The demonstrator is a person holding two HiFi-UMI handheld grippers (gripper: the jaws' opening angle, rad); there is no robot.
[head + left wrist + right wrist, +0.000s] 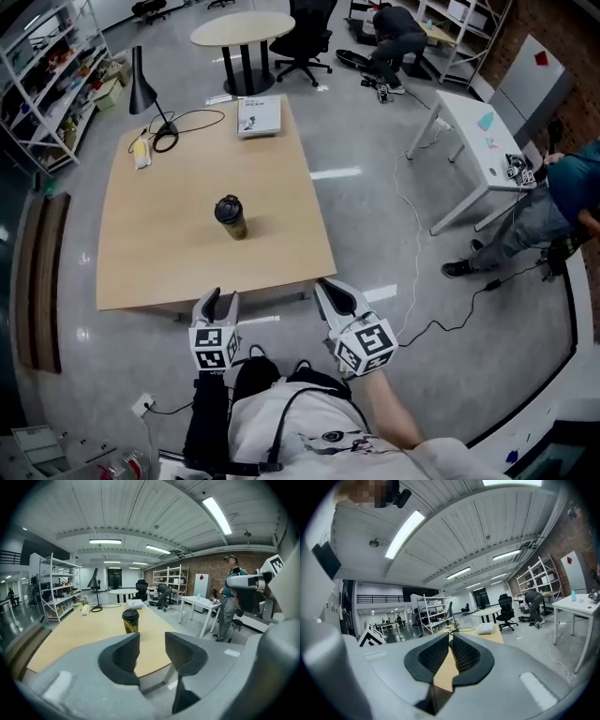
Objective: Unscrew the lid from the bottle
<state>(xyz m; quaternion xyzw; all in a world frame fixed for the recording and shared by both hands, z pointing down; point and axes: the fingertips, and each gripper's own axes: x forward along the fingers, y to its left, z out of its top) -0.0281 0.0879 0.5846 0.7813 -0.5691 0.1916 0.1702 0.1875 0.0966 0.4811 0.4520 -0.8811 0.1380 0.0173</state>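
Note:
A dark bottle with a black lid (231, 217) stands upright near the middle of the light wooden table (187, 272). In the left gripper view the bottle (130, 621) shows just beyond and between the jaws, well away from them. My left gripper (223, 298) hovers off the table's near edge, open, with nothing between its jaws (152, 639). Just right of it, my right gripper (328, 286) is also short of the table edge. Its jaws are shut and hold nothing (451, 637). The right gripper view does not show the bottle.
At the table's far end stand a black desk lamp (141, 84) with its cable, a small yellow object (142, 150) and a white book (259, 116). Beyond are a round table (242, 30) and an office chair (305, 37). A white desk (473, 131) and a person (562, 197) are at the right.

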